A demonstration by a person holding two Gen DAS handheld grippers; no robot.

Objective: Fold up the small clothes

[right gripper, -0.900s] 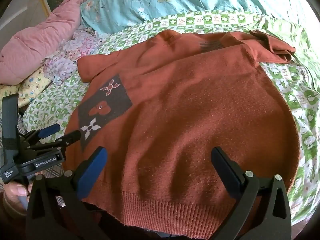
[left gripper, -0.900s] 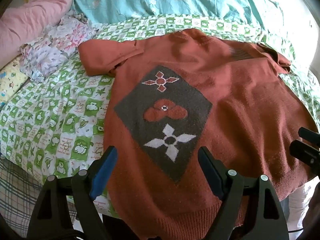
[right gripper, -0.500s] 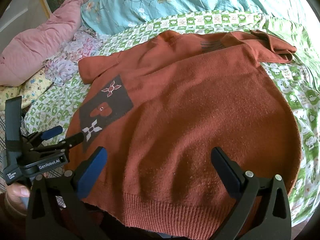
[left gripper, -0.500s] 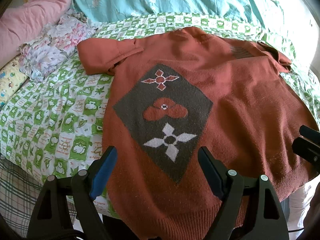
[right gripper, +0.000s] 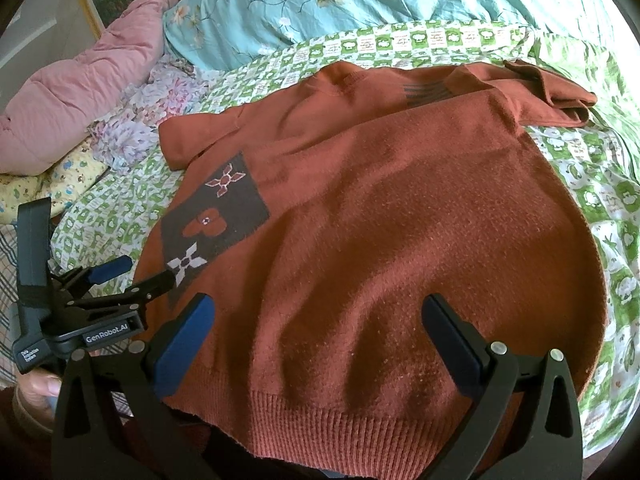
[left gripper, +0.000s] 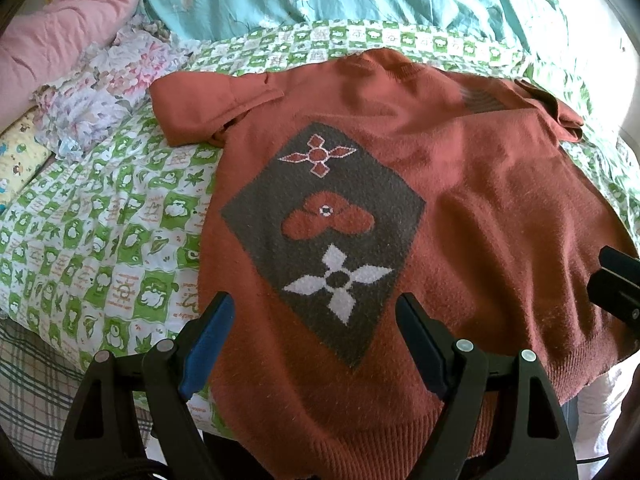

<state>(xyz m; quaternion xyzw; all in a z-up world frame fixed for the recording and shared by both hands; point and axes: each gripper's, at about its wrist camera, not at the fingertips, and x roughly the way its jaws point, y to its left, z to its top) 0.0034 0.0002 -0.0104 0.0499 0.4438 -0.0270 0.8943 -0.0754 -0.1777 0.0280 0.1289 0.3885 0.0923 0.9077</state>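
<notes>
A rust-red knit sweater (left gripper: 460, 200) lies spread flat on the bed, ribbed hem toward me, with a dark diamond patch of three flower motifs (left gripper: 324, 232) on its left side. It also shows in the right wrist view (right gripper: 400, 220). Both sleeves are folded in near the shoulders. My left gripper (left gripper: 312, 320) is open and empty above the hem's left part. My right gripper (right gripper: 316, 320) is open and empty above the hem's middle. The left gripper (right gripper: 132, 276) also shows at the sweater's left edge in the right wrist view.
The bed has a green-and-white patterned sheet (left gripper: 100, 240). A turquoise floral quilt (right gripper: 360, 4) lies along the back. A pink pillow (right gripper: 88, 92) and floral cloth (left gripper: 108, 92) are at the back left. A plaid cloth (left gripper: 28, 392) hangs at the near left edge.
Both grippers have drifted slightly; the sweater sits a little lower in both views. The sweater itself has not moved and both grippers stay open.
</notes>
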